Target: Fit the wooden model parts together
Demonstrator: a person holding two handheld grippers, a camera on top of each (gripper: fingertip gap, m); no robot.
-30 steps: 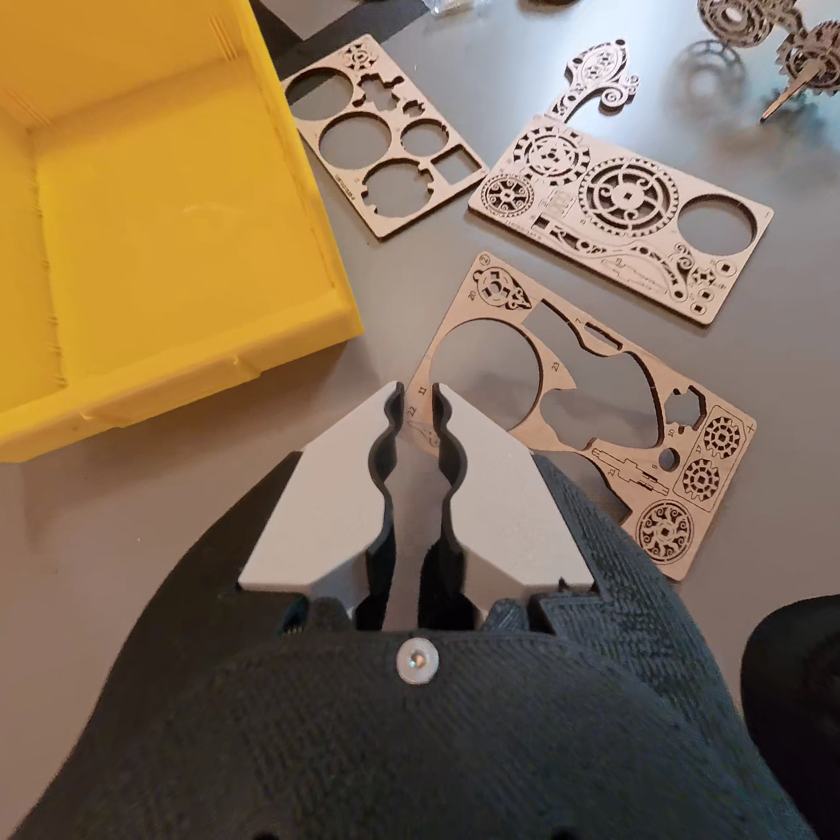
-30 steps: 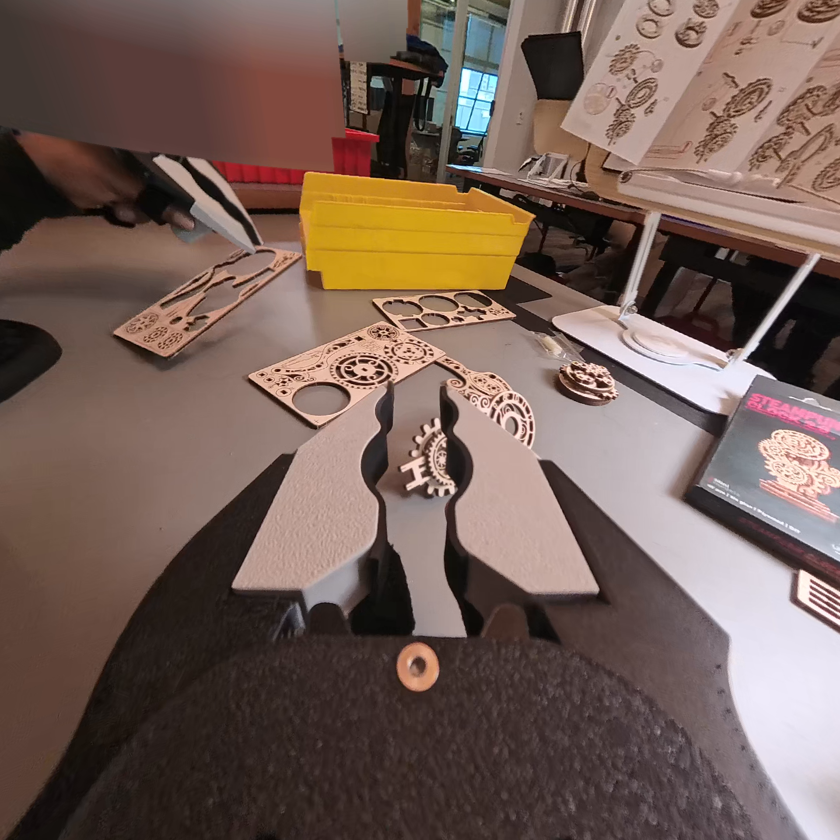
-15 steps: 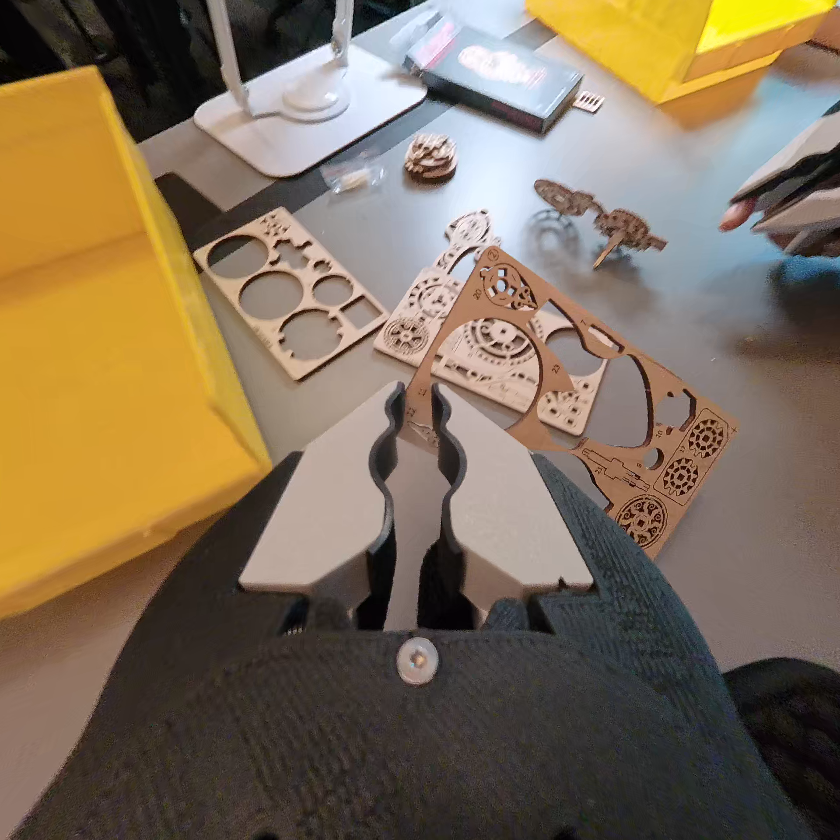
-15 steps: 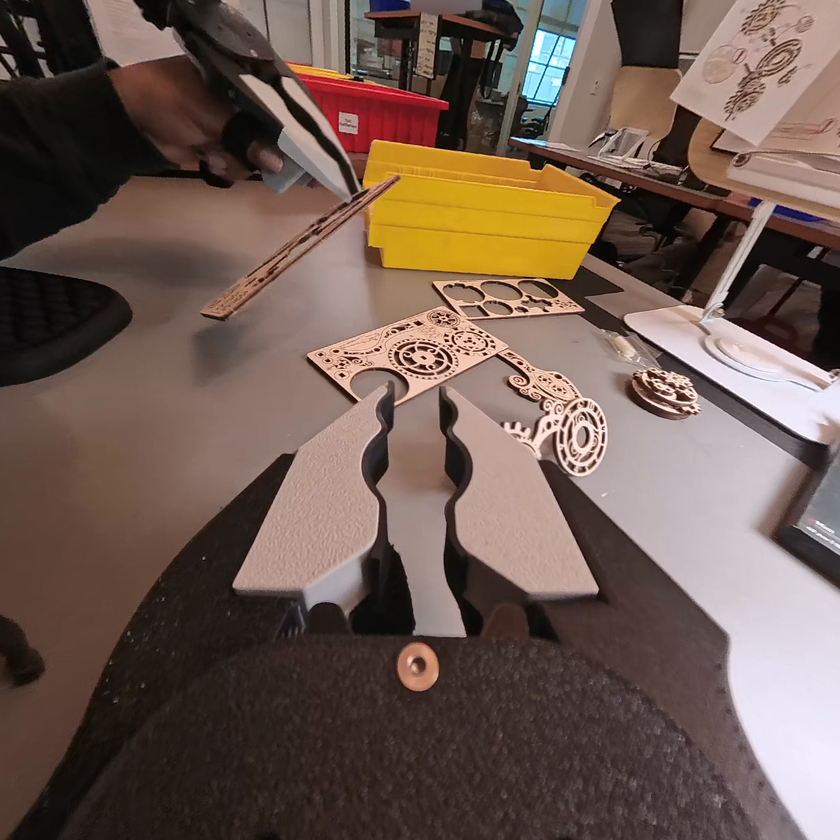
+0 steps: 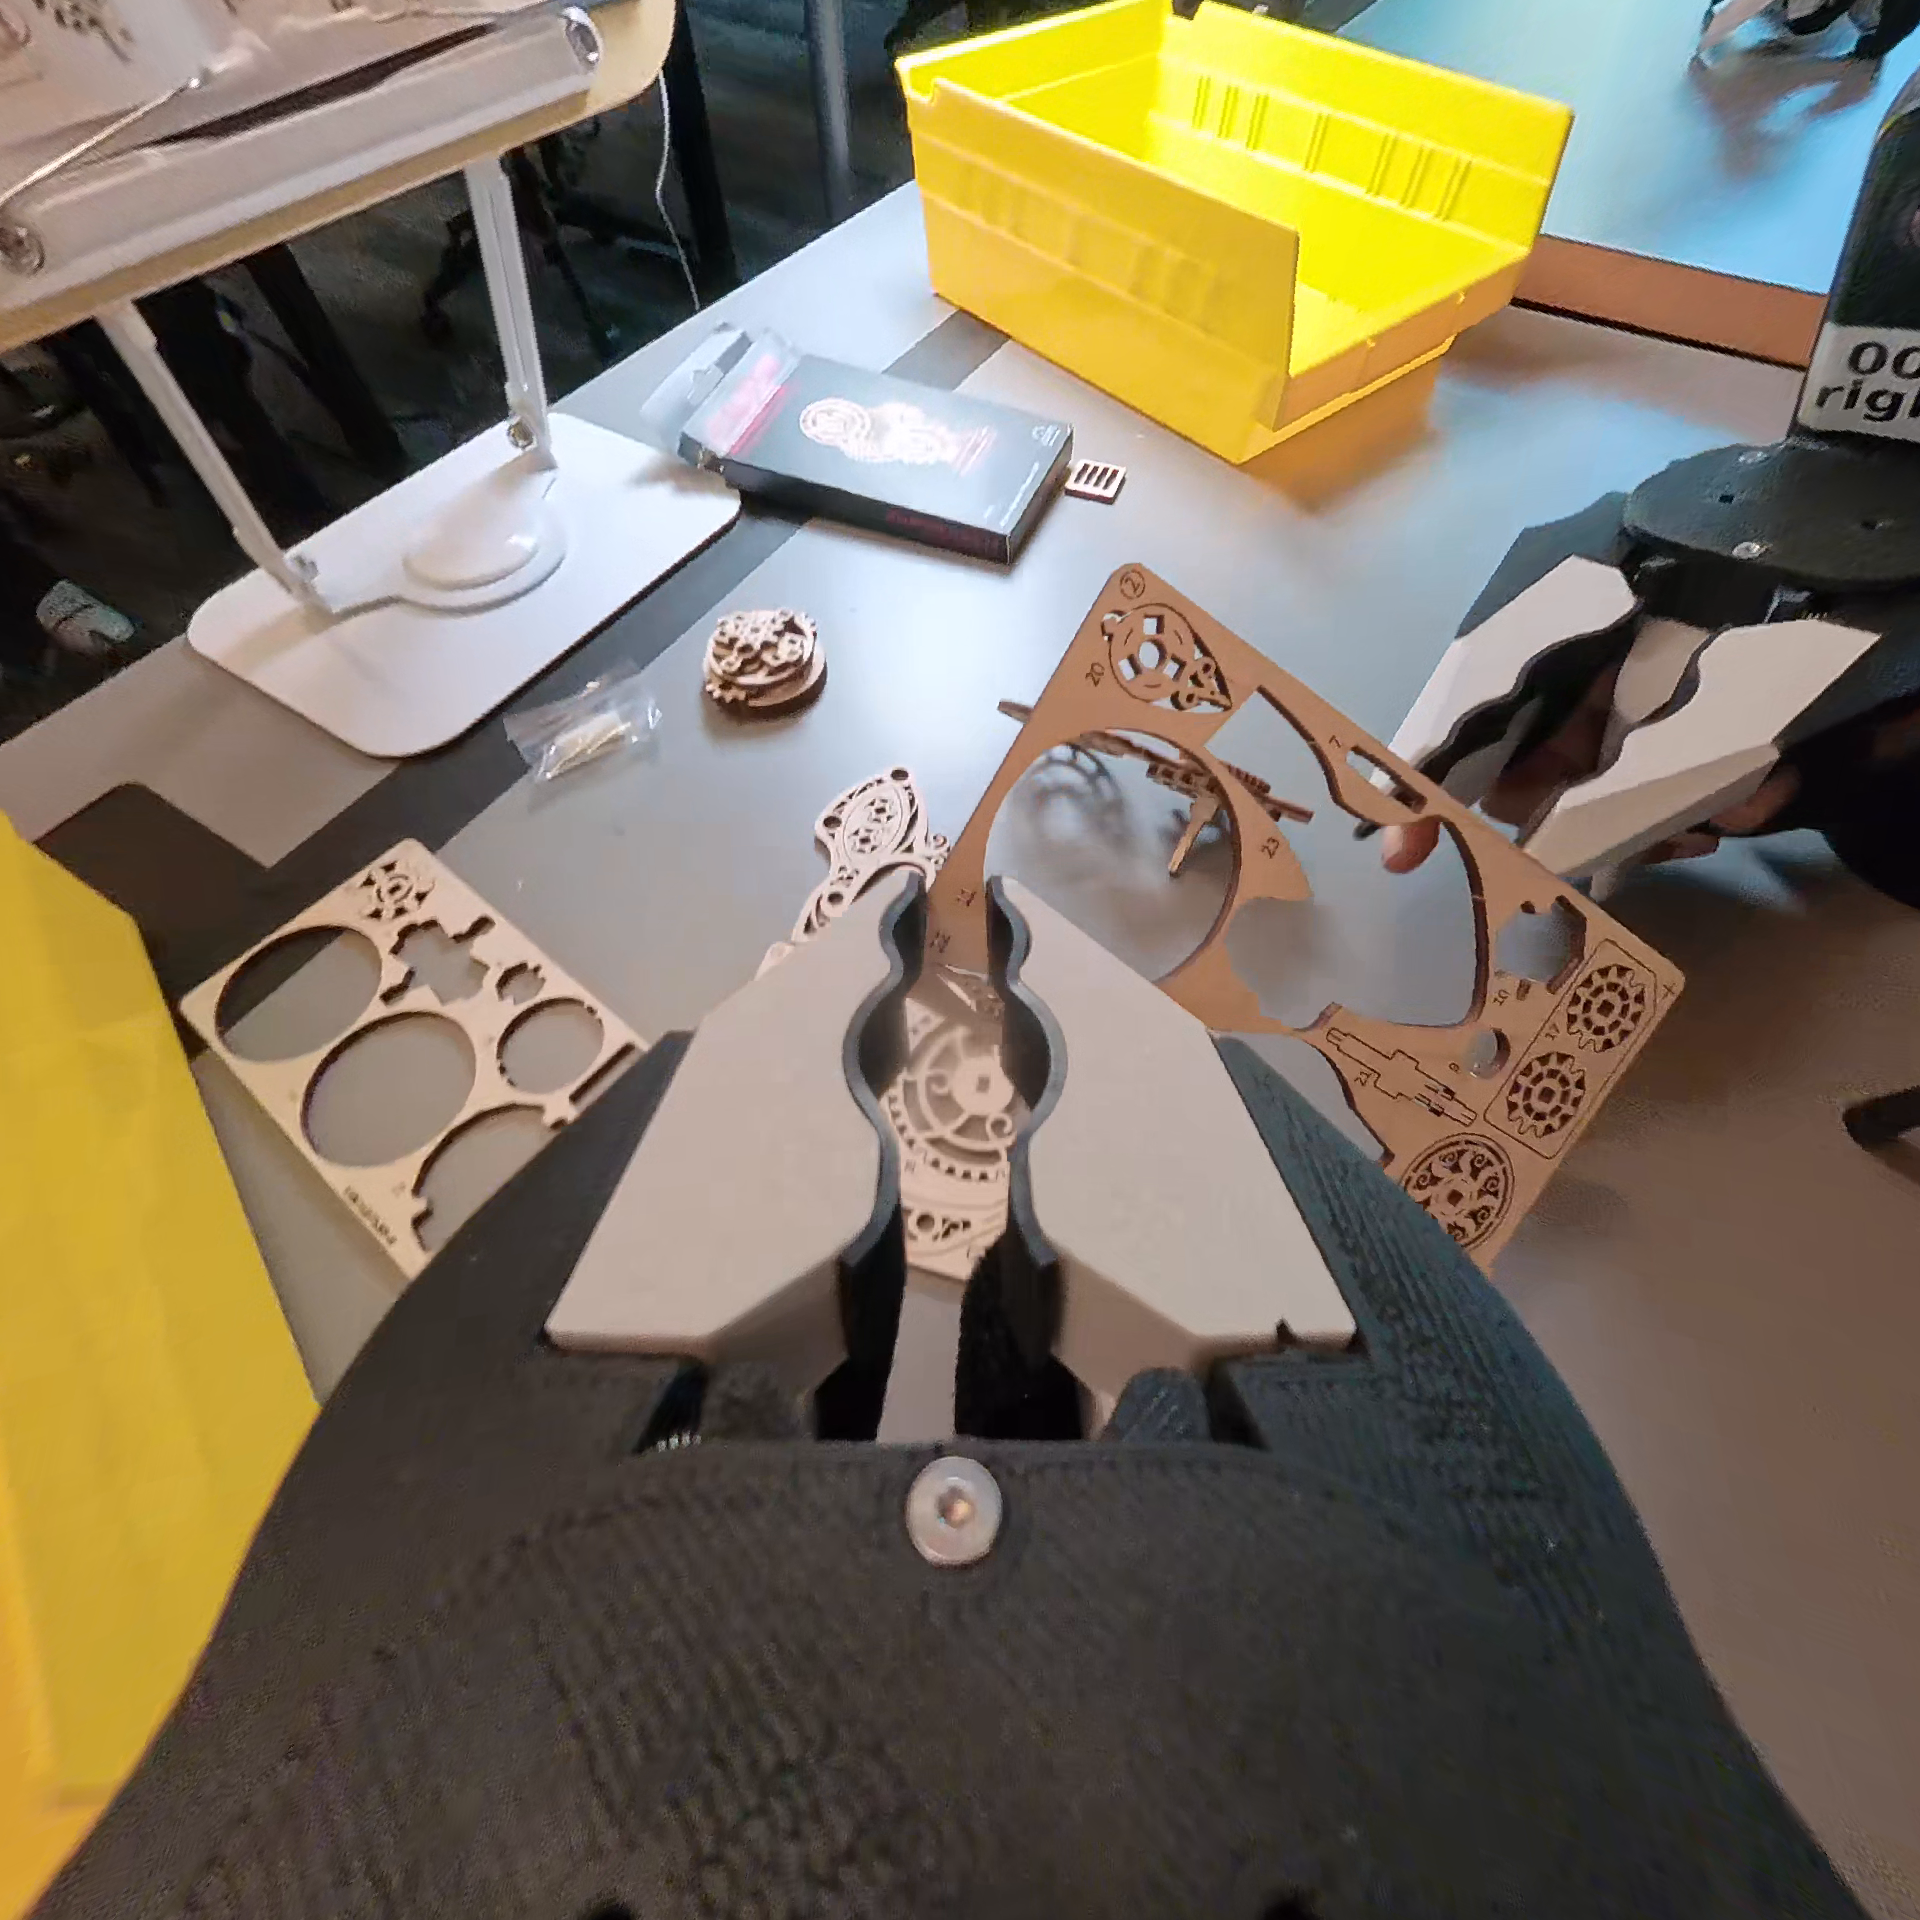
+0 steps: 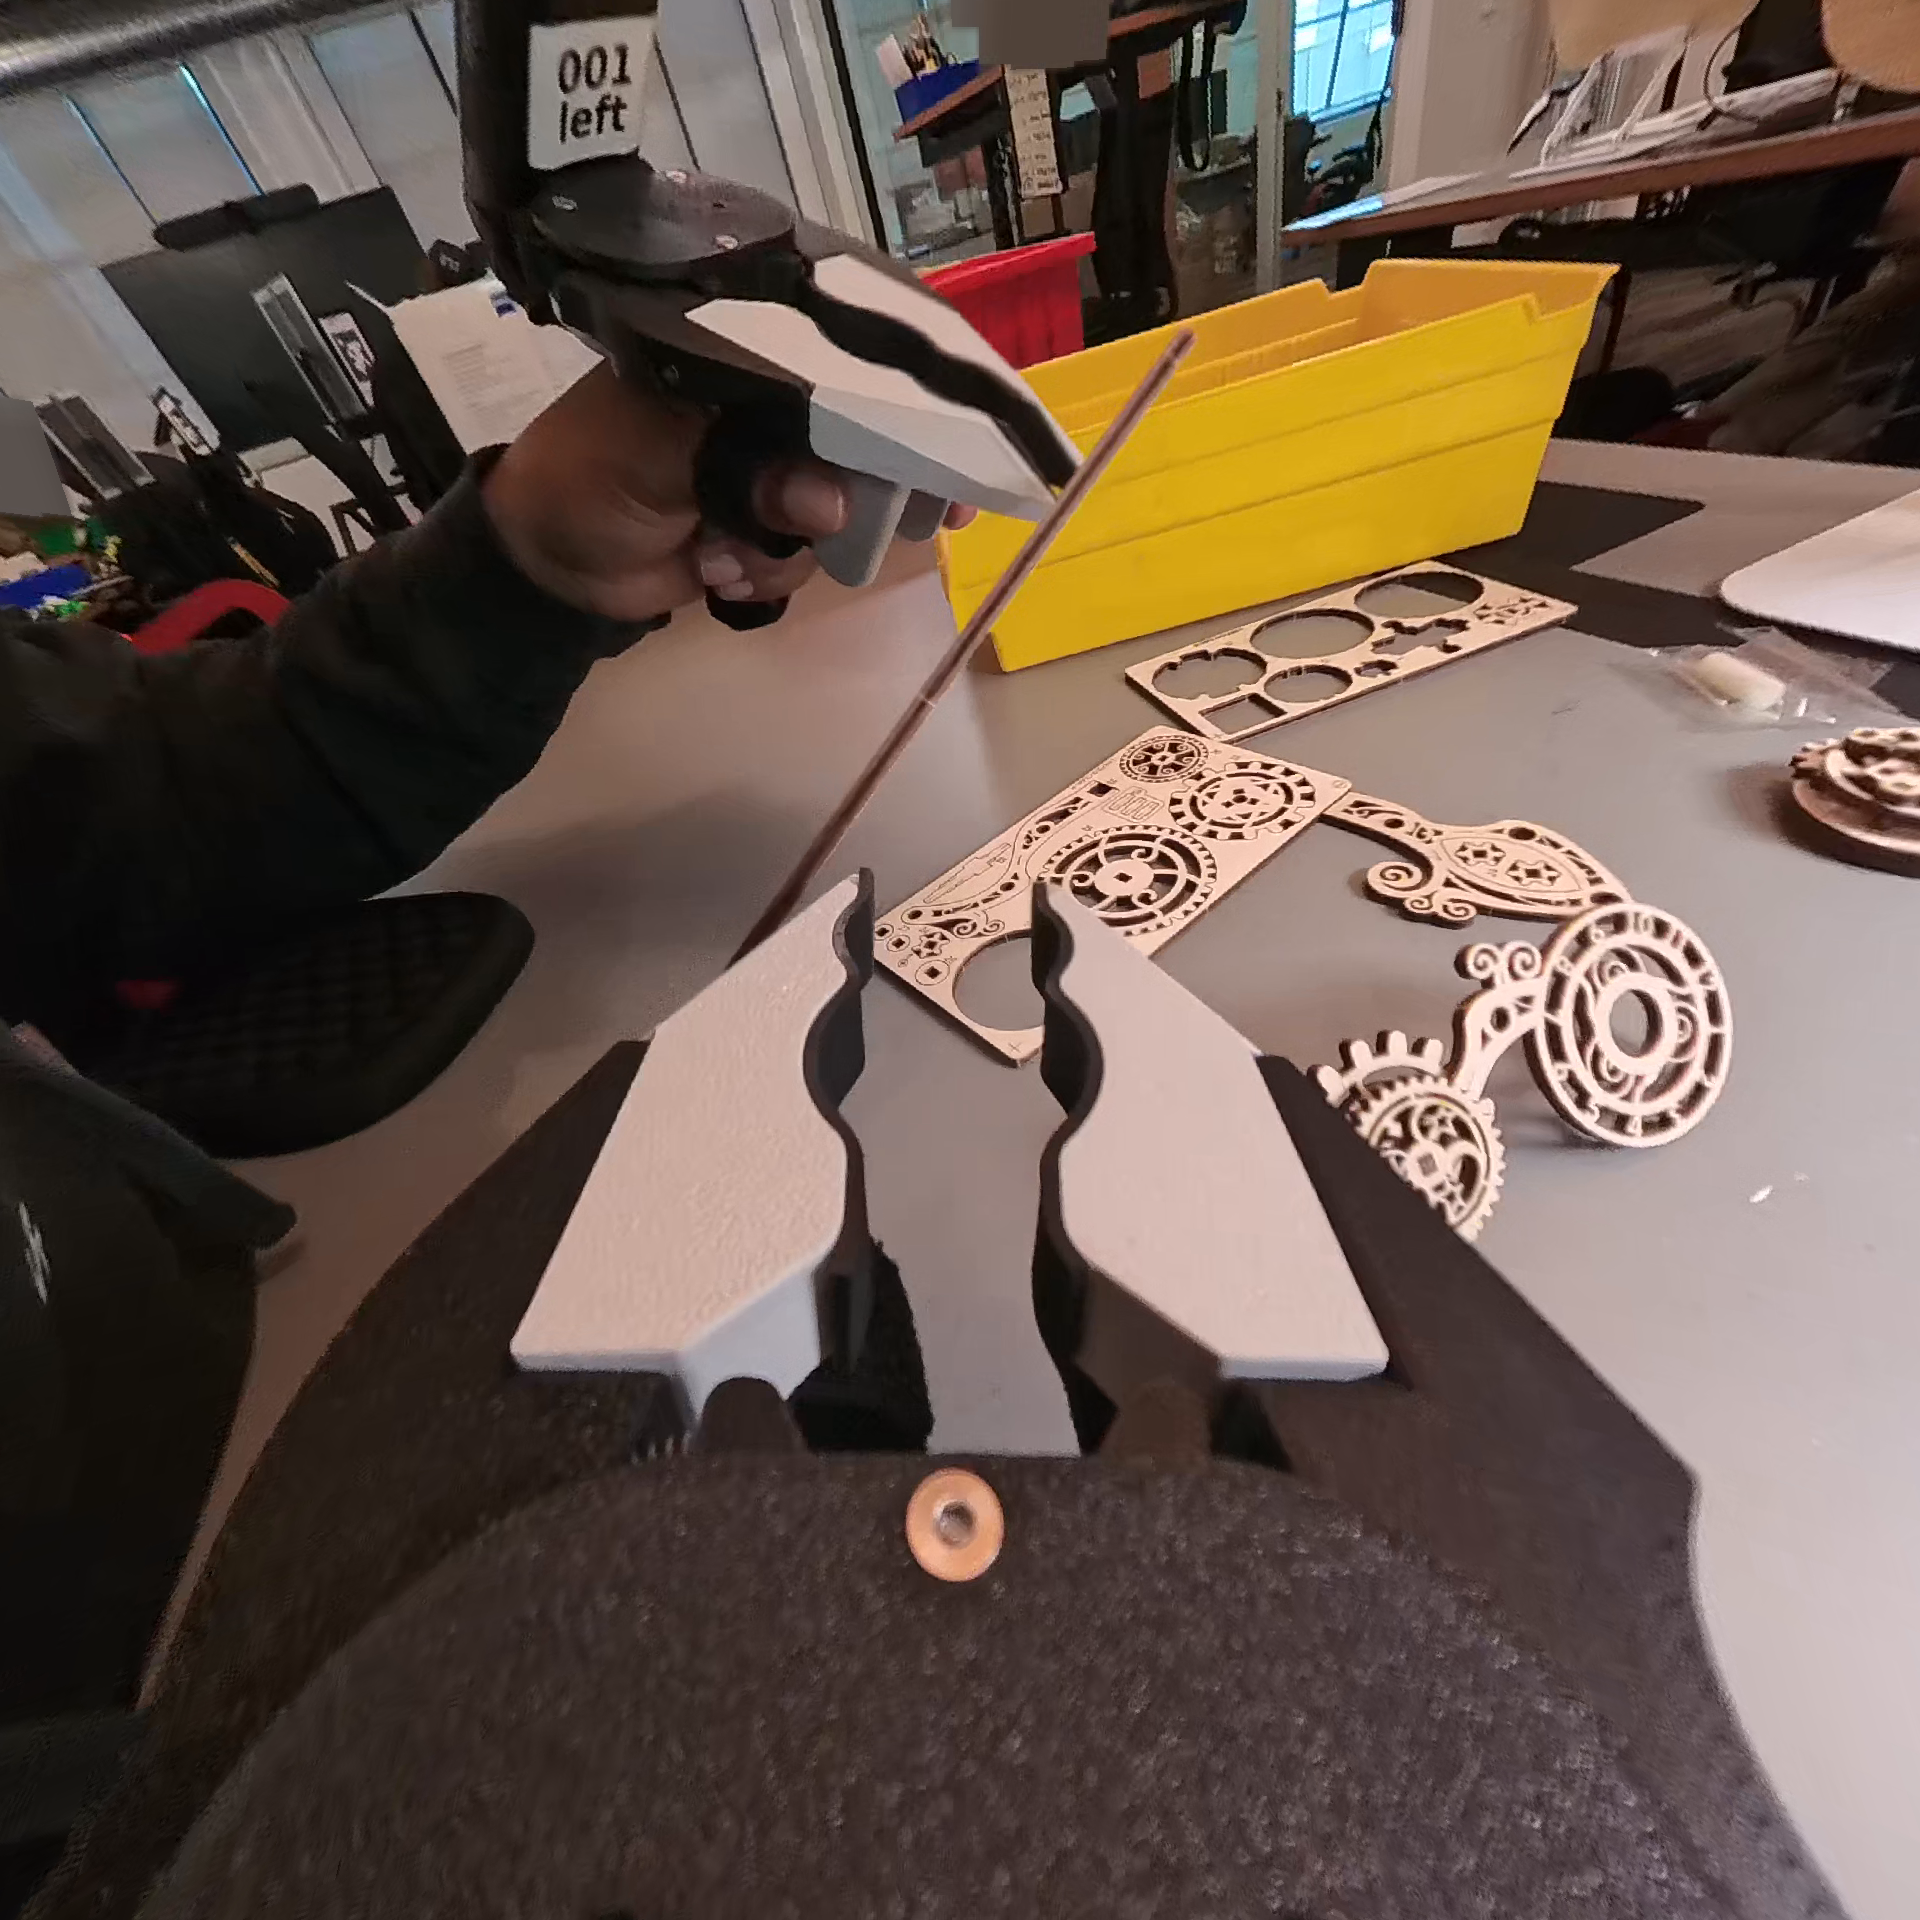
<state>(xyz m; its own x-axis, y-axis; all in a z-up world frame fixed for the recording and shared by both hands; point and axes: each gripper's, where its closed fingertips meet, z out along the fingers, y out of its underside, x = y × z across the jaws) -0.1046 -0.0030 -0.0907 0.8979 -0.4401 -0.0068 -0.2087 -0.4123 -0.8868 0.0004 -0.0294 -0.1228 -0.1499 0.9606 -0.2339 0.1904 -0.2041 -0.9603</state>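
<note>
My left gripper (image 5: 956,894) is shut on a corner of a wooden parts sheet (image 5: 1538,1091) and holds it tilted up above the table. In the right wrist view the left gripper (image 6: 1039,457) holds this sheet (image 6: 935,686) edge-on. My right gripper (image 6: 951,914) is open and empty, its tips close beside the sheet's lower end. It also shows in the left wrist view (image 5: 1475,800), at the sheet's far edge. A partly built gear-and-dial model (image 6: 1558,1039) stands on the table to its right.
On the grey table (image 6: 1662,1351) lie a second gear sheet (image 6: 1122,862), an emptied sheet (image 5: 405,1039), an ornate flat piece (image 6: 1496,873), a round gear assembly (image 5: 764,660), a small bag (image 5: 587,727), a black box (image 5: 883,457) and a white stand base (image 5: 436,582). Yellow bins (image 5: 1247,208) stand at the edges. Left tips to right tips: about 12 cm. The ornate flat piece (image 6: 1496,873) is about 15 cm from both grippers' fingertips. It is also in sight in the left wrist view (image 5: 885,828).
My left gripper has lifted the sheet off the table and tilted it up toward the right gripper. My right gripper has left the gear model, moved left to the sheet and opened wider.
</note>
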